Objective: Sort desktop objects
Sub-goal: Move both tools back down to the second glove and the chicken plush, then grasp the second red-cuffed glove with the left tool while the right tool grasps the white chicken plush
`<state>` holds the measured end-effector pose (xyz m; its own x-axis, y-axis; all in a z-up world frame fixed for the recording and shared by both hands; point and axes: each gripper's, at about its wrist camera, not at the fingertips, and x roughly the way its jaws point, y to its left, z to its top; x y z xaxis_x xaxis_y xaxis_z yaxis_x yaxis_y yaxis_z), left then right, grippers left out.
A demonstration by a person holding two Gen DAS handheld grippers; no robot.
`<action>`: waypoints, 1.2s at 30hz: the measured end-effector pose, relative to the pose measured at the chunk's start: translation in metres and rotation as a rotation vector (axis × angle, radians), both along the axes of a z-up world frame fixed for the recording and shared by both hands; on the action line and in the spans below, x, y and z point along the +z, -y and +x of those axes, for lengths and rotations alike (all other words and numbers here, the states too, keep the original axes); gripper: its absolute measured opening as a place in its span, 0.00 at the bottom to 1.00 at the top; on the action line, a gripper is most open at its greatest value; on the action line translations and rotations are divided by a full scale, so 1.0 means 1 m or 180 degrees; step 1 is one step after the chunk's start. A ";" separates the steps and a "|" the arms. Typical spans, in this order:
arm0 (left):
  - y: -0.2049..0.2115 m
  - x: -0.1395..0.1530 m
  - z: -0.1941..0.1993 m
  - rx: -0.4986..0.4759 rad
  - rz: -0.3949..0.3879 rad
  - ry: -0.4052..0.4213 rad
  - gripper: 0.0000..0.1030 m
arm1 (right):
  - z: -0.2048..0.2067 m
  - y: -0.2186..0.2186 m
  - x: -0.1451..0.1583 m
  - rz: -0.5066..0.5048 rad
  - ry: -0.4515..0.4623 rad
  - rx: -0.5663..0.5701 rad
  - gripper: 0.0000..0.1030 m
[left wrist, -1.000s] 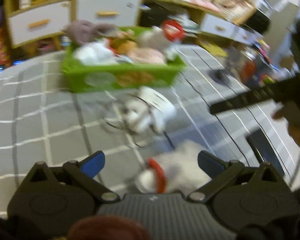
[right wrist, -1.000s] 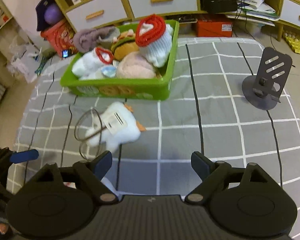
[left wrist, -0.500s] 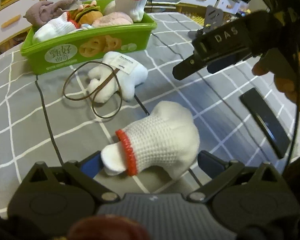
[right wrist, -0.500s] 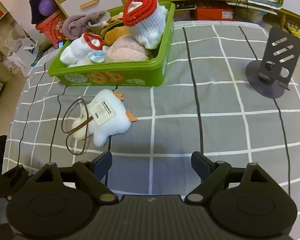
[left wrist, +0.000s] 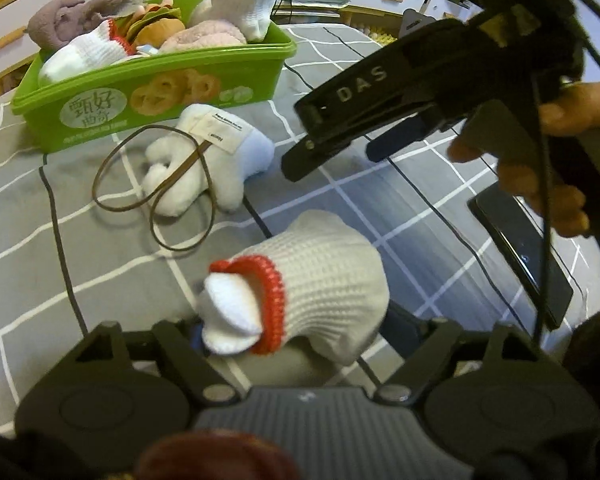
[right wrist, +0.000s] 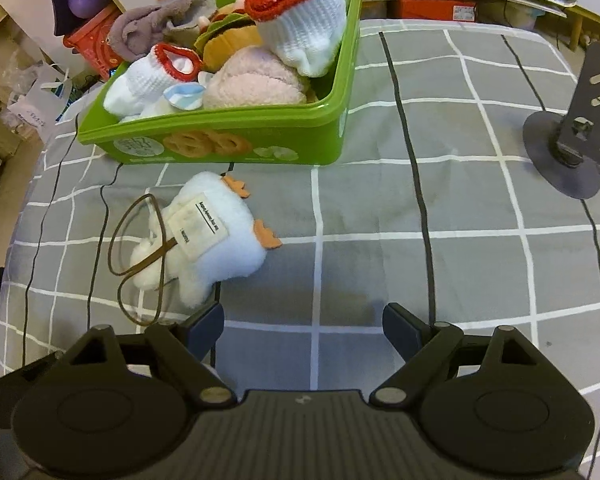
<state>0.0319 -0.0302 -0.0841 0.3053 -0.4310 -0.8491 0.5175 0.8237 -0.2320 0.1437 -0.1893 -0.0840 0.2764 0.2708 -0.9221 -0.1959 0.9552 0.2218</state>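
Observation:
A rolled white glove with a red cuff (left wrist: 312, 280) lies on the grey checked cloth between the wide-apart fingers of my left gripper (left wrist: 300, 332); the jaws stand around it, open. A white plush toy with a brown cord loop (left wrist: 208, 160) lies beyond it, also in the right wrist view (right wrist: 208, 236). A green bin (left wrist: 160, 88) (right wrist: 228, 140) full of gloves and plush toys stands behind. My right gripper (right wrist: 302, 328) is open and empty above the cloth, just right of the plush; it also shows in the left wrist view (left wrist: 340, 140).
A dark phone stand (right wrist: 576, 140) stands at the right of the table. A black phone (left wrist: 520, 256) lies flat at the right edge. Drawers and shelves with clutter lie beyond the table.
My left gripper has moved forward so the red-cuffed glove now sits between its fingers. My right gripper has moved closer to the plush toy and the bin.

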 end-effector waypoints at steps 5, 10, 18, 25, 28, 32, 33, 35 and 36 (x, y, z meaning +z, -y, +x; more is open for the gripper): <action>-0.022 0.006 0.000 0.0097 0.0007 0.0038 0.77 | 0.005 -0.010 -0.004 0.0025 0.0009 0.0079 0.85; -0.059 0.010 0.007 0.0504 0.0048 0.0048 0.77 | 0.009 -0.023 -0.008 0.0064 0.0021 0.0149 0.85; -0.100 0.009 0.030 0.1088 0.0120 0.0032 0.78 | 0.012 -0.048 -0.013 0.0052 0.0105 0.0293 0.89; -0.110 0.008 0.035 0.1182 0.0079 0.0020 0.83 | 0.009 -0.067 -0.015 -0.0102 0.0335 0.0511 0.89; -0.113 0.007 0.034 0.1201 0.0090 0.0003 0.86 | 0.007 -0.075 -0.017 -0.0155 0.0471 0.0609 0.89; -0.118 0.008 0.033 0.1244 0.0055 -0.0022 0.86 | 0.003 -0.083 -0.019 -0.0215 0.0585 0.0705 0.89; -0.118 0.009 0.033 0.1247 0.0054 -0.0024 0.86 | 0.003 -0.085 -0.019 -0.0222 0.0594 0.0715 0.88; -0.117 0.010 0.033 0.1245 0.0056 -0.0016 0.84 | 0.001 -0.089 -0.020 -0.0236 0.0622 0.0730 0.85; -0.116 0.011 0.033 0.1252 0.0060 -0.0001 0.83 | 0.000 -0.091 -0.020 -0.0254 0.0654 0.0740 0.78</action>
